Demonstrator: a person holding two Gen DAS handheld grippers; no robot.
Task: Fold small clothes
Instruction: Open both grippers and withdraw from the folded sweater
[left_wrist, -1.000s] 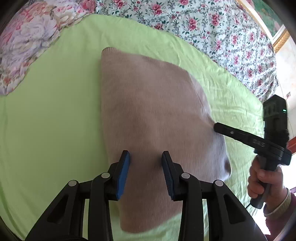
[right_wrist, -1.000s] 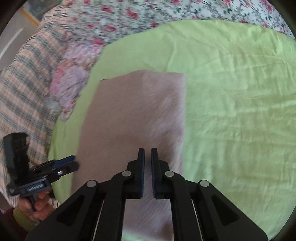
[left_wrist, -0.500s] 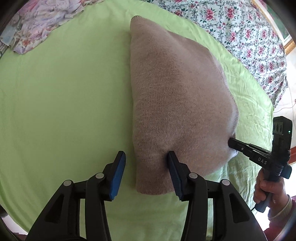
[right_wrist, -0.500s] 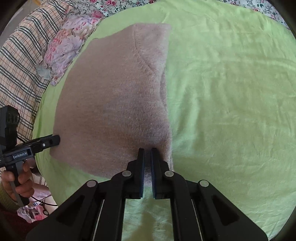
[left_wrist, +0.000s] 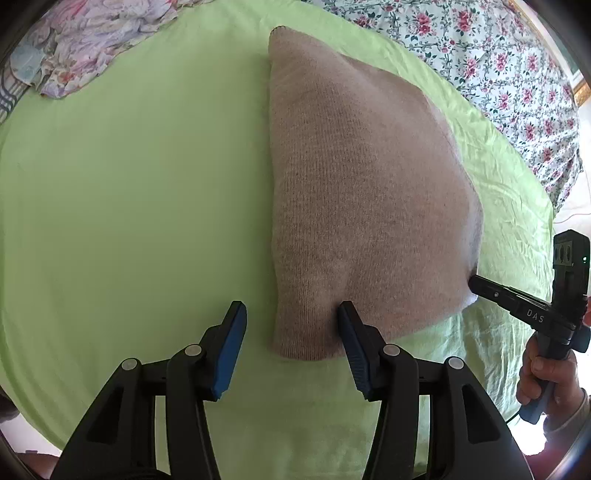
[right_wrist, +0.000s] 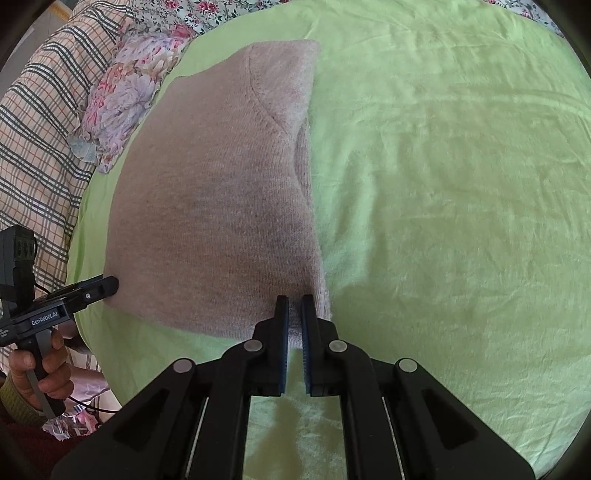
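Observation:
A folded beige knit sweater (left_wrist: 362, 192) lies flat on a lime green sheet (left_wrist: 129, 192); it also shows in the right wrist view (right_wrist: 221, 206). My left gripper (left_wrist: 291, 317) is open, its jaws astride the sweater's near left corner, the right pad touching the fabric. My right gripper (right_wrist: 294, 306) is shut on the sweater's near right corner edge. The right gripper also shows in the left wrist view (left_wrist: 476, 282) at the sweater's right corner. The left gripper shows in the right wrist view (right_wrist: 110, 286) at the left corner.
The green sheet (right_wrist: 443, 206) covers a bed. A floral bedspread (left_wrist: 498, 55) lies at the back right, a crumpled floral cloth (left_wrist: 92, 40) at the back left, and a plaid blanket (right_wrist: 40, 140) along the left.
Both grippers pulled back toward the sweater's near edge, so the garment looks farther away and flatter. The left jaws opened wider. The right stayed shut on the near corner.

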